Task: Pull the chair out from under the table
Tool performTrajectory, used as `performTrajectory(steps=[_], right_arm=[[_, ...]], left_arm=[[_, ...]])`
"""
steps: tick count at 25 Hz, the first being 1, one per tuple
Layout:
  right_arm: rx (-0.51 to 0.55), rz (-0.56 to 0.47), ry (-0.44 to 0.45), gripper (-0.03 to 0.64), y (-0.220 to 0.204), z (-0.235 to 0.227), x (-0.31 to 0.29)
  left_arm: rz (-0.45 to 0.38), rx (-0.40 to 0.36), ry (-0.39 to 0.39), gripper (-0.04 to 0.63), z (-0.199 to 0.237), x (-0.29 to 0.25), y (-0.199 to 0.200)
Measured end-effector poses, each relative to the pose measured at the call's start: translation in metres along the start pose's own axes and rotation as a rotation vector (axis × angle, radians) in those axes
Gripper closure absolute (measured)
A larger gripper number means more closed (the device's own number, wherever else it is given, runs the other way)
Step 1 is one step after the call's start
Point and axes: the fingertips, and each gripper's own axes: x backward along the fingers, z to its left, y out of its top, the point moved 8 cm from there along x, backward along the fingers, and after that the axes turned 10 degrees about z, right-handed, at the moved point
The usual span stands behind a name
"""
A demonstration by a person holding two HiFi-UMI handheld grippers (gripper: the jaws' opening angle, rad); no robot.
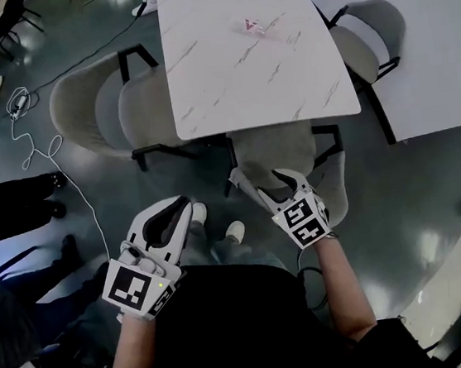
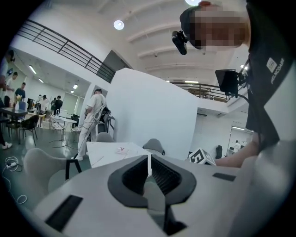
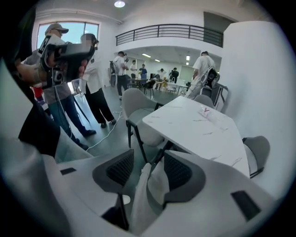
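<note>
- Head view: the chair (image 1: pixel 281 152) sat at the 6 o'clock edge of the white marble surface (image 1: pixel 240 61), its seat partly tucked under the top and its curved back toward me.
- My right gripper (image 1: pixel 270 178) was over the top of that chair's back, angled downward, at about 5 o'clock from the picture's middle.
- In the right gripper view its jaws stood apart, with the pale edge of the chair (image 3: pixel 152 190) between them. I could not see the pads pressing on it.
- My left gripper (image 1: pixel 179 206) hung above the floor at about 7 o'clock, well apart from the chair.
- In the left gripper view the left gripper (image 2: pixel 149 157) had its jaws closed together on nothing, and it pointed roughly level toward the surface (image 2: pixel 111 152).
- A second grey chair (image 1: pixel 96 108) stood at the surface's 9 o'clock side and a third (image 1: pixel 367 37) at its 3 o'clock side.
- A white cable (image 1: pixel 34 145) trailed over the floor at 9 o'clock.
</note>
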Motion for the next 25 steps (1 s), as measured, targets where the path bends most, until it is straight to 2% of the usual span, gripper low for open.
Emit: performTrajectory(steps=[4,12,25], right_arm=[[0.029,0.092,0.050,0.408,-0.019,0.007,-0.027],[0.020,0.228,0.135,0.388,-0.060,0.014,-0.073],[-0.017,0.383,0.224,0.380,-0.120,0.021,-0.141]], left_arm=[[0.003,0.018,0.045,0.589,0.000,0.012,-0.008],[0.012,0.046,0.116,0.589,-0.004,0.034,-0.019],[0.042,0.080,0.208,0.577,-0.004,0.052,-0.034]])
